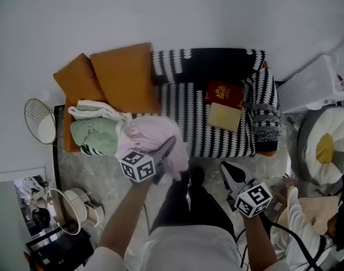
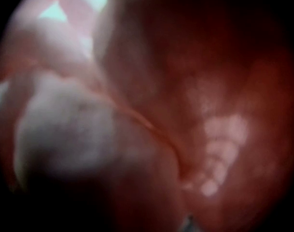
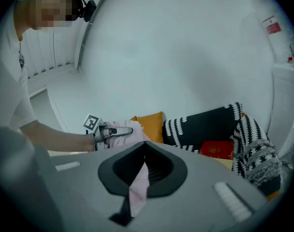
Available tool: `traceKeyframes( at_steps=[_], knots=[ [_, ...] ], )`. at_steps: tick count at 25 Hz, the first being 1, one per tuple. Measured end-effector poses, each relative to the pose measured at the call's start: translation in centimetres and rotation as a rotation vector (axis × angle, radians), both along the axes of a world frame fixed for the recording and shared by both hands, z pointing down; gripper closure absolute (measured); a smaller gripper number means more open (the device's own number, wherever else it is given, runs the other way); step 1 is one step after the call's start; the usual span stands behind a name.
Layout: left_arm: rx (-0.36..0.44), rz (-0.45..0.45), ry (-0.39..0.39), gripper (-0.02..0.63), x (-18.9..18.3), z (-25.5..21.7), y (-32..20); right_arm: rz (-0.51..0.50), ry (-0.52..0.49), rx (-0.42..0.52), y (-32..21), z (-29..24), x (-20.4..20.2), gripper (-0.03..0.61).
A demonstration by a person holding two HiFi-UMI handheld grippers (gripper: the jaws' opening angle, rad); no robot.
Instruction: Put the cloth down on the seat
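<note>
My left gripper (image 1: 170, 145) is shut on a bundled pink cloth (image 1: 152, 135), held just above the front left edge of the black-and-white striped sofa seat (image 1: 188, 114). The pink cloth (image 2: 137, 105) fills the whole left gripper view and hides the jaws there. In the right gripper view, the left gripper (image 3: 120, 131) shows with the cloth (image 3: 130, 135) bunched round it. My right gripper (image 1: 228, 171) hangs lower right, in front of the sofa and apart from the cloth. Its jaws (image 3: 144, 151) stand together; a thin pinkish strip shows in the slit, and I cannot tell what it is.
Two orange cushions (image 1: 123, 75) and a pile of green and white cloths (image 1: 95, 131) fill the sofa's left end. A red book (image 1: 223, 94) and a tan one (image 1: 224, 117) lie on the seat's right. A white box (image 1: 316, 83) and a round cushion (image 1: 324, 145) stand at the right.
</note>
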State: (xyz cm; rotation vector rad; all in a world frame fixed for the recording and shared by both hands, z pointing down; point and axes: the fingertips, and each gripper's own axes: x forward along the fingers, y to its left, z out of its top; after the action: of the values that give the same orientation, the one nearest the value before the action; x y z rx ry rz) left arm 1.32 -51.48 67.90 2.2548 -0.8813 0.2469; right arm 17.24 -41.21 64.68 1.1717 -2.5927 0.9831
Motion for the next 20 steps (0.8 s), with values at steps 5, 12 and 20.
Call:
traceKeyframes(
  at_steps=[5,12,20],
  knots=[
    [-0.001,0.024,-0.139,0.518,-0.2,3.4,-3.4,0.042,0.009,-0.021,-1.7,1.3,0.2,0.583],
    [-0.050,0.049,-0.234,0.514,-0.3,10.9,-8.2,0.109,0.049,-0.066,-4.9,4.7,0.0,0.582],
    [-0.132,0.076,-0.197,0.509,0.5,18.1,-12.8,0.163,0.090,-0.132,-9.5,11.1,-1.0,0.583]
  ],
)
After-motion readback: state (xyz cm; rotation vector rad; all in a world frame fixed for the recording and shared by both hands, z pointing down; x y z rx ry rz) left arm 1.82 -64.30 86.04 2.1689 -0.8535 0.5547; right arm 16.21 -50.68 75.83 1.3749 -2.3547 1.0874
